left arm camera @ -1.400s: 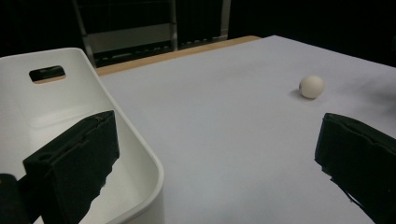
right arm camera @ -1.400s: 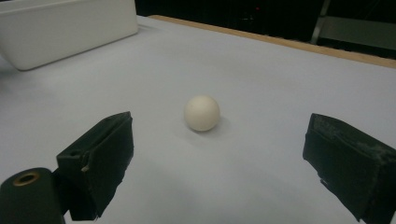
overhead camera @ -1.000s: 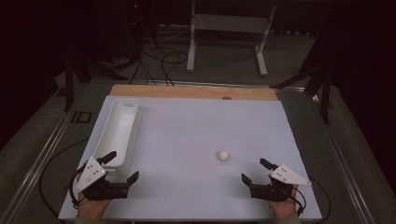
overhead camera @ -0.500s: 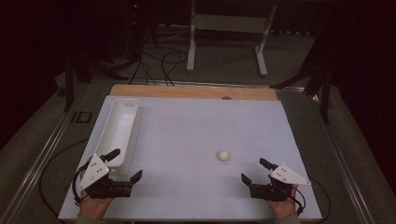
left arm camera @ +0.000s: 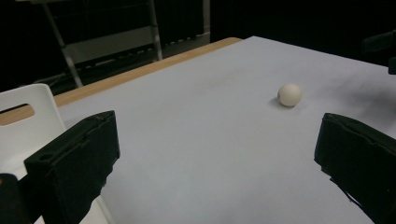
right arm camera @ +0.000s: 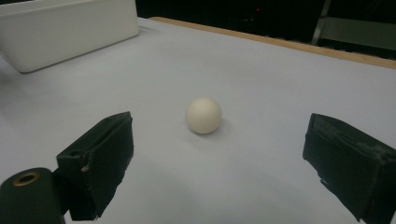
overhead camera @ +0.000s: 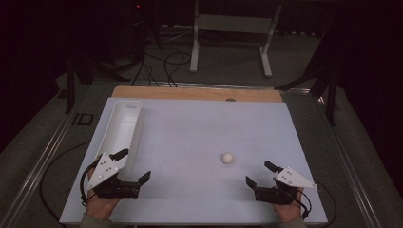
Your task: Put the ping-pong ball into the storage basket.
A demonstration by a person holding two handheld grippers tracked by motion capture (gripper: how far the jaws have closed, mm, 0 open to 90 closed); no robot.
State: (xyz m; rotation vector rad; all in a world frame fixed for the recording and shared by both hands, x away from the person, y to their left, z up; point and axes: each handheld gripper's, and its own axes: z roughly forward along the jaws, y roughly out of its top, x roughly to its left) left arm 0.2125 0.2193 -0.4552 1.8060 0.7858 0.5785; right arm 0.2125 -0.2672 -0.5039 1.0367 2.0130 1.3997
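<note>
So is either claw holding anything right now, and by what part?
Nothing is held. Left claw and right claw are open; the ball lies free.

We see a smooth, matt cream ball point(right arm camera: 203, 115) on a matt, paper-like white sheet point(overhead camera: 190, 142) over a wooden tabletop point(overhead camera: 190, 93), a smooth white plastic bin point(overhead camera: 121, 130) with a slight sheen, and rough-edged matt black pads point(right arm camera: 100, 149) on the right gripper point(right arm camera: 219, 163).

Small off-white ball point(overhead camera: 227, 157), round, likely smooth, resting alone on white tabletop point(overhead camera: 199, 137), right of centre.
</note>
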